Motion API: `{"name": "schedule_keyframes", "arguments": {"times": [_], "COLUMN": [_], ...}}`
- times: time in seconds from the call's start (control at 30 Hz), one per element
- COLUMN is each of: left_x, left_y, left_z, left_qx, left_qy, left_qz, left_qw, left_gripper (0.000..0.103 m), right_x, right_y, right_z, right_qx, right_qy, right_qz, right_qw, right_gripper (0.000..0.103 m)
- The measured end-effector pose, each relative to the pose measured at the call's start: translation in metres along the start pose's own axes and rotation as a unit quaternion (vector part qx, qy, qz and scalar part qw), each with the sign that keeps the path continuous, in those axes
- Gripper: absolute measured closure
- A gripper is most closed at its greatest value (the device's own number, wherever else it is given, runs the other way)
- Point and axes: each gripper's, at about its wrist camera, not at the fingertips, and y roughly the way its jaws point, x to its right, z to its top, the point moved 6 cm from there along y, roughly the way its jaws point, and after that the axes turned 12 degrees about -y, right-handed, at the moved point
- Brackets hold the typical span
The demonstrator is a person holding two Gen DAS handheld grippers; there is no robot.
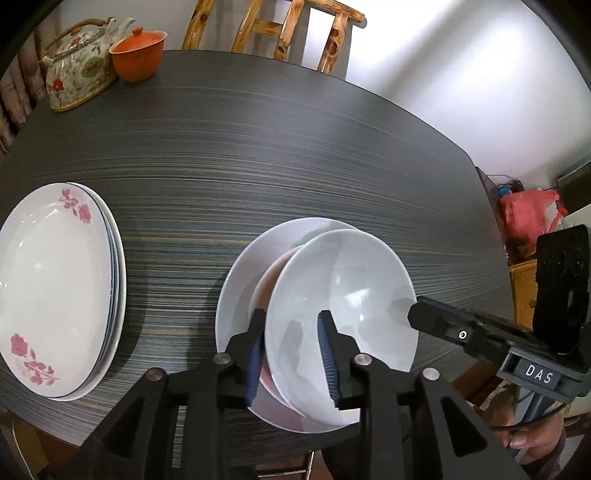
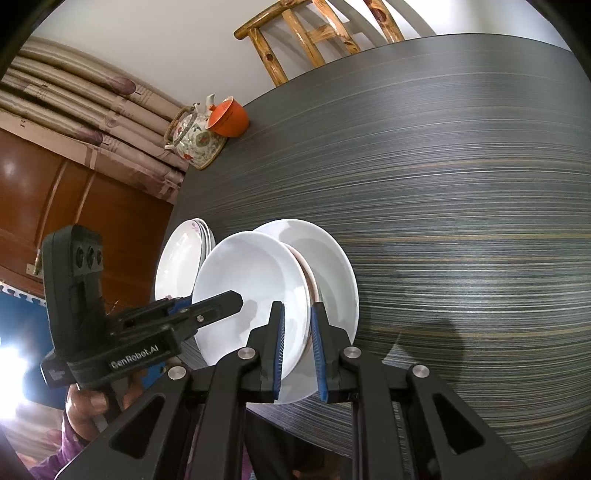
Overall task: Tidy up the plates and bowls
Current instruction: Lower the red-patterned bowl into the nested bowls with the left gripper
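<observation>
On the dark stripy table [image 1: 258,147] sits a white bowl [image 1: 351,280], and it is tipped up on one side. Under the white bowl is a pink bowl [image 1: 267,291] (only a thin bit of it peeks out), and under both of them is a big white plate [image 1: 251,266]. The left gripper [image 1: 291,314] comes down over the near edge of the white bowl. Its two fingers are spread apart, one outside the bowl and one inside, with the rim between them, and the inside finger is not pressing on the bowl. The right gripper [image 2: 297,306] is at the other side of the white bowl. Its fingers are pressed close and pinch the bowl's rim; I cannot tell if the pink bowl's rim is pinched too. To the left of the white bowl, seen from the left gripper's camera, is a stack of flower plates [image 1: 48,280], apart from the bowl. Far behind the white bowl, at the table's back corner, stand a teapot [image 1: 75,74] and an orange cup [image 1: 136,55], touching each other. A wooden chair [image 1: 273,33] stands behind the table, past the bowl. A hand [image 2: 88,406] holds the left gripper's handle.
</observation>
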Motion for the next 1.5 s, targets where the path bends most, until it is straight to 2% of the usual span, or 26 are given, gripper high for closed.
{"name": "schedule_keyframes", "arguments": {"times": [0.3,0.37,0.43,0.57,0.77,0.83,1.17,1.23,1.33,1.4,1.5], "left_x": [0.011,0.01,0.008,0.006,-0.012,-0.013,0.014,0.013,0.005,0.002,0.004], "left_y": [0.001,0.001,0.001,0.001,-0.002,-0.002,-0.002,-0.002,-0.004,-0.004,-0.004], "left_z": [-0.005,-0.004,-0.001,0.0,0.014,0.015,0.009,0.009,0.014,0.016,0.015], "left_qx": [0.022,0.008,-0.001,-0.01,-0.046,-0.05,-0.024,-0.027,-0.033,-0.035,-0.028], "left_qy": [0.051,0.037,0.019,0.009,-0.079,-0.074,-0.005,-0.011,-0.055,-0.065,-0.044], "left_qz": [0.044,0.023,0.005,-0.003,-0.083,-0.077,0.01,0.006,-0.034,-0.046,-0.03], "left_qw": [0.9975,0.999,0.9998,0.9999,0.9924,0.993,0.9996,0.9996,0.9974,0.9962,0.9982], "left_gripper": [0.072,0.063,0.062,0.06,0.058,0.058,0.058,0.058,0.058,0.058,0.058], "right_x": [0.0,-0.001,-0.002,0.0,-0.001,-0.002,-0.004,-0.005,-0.008,-0.009,-0.009], "right_y": [-0.001,-0.001,-0.001,-0.001,0.0,0.002,0.012,0.015,0.02,0.022,0.023], "right_z": [0.0,-0.001,-0.001,-0.001,-0.004,-0.004,-0.004,-0.004,-0.005,-0.004,-0.003], "right_qx": [-0.004,-0.005,-0.005,-0.007,-0.014,-0.016,-0.033,-0.04,-0.049,-0.051,-0.05], "right_qy": [0.001,0.0,0.0,-0.002,-0.006,-0.009,-0.021,-0.029,-0.048,-0.061,-0.071], "right_qz": [0.003,0.003,0.005,0.006,0.003,0.001,-0.019,-0.026,-0.043,-0.05,-0.056], "right_qw": [1.0,1.0,1.0,1.0,1.0,1.0,0.999,0.998,0.997,0.996,0.995], "right_gripper": [0.082,0.081,0.08,0.079,0.079,0.079,0.079,0.079,0.079,0.083,0.091]}}
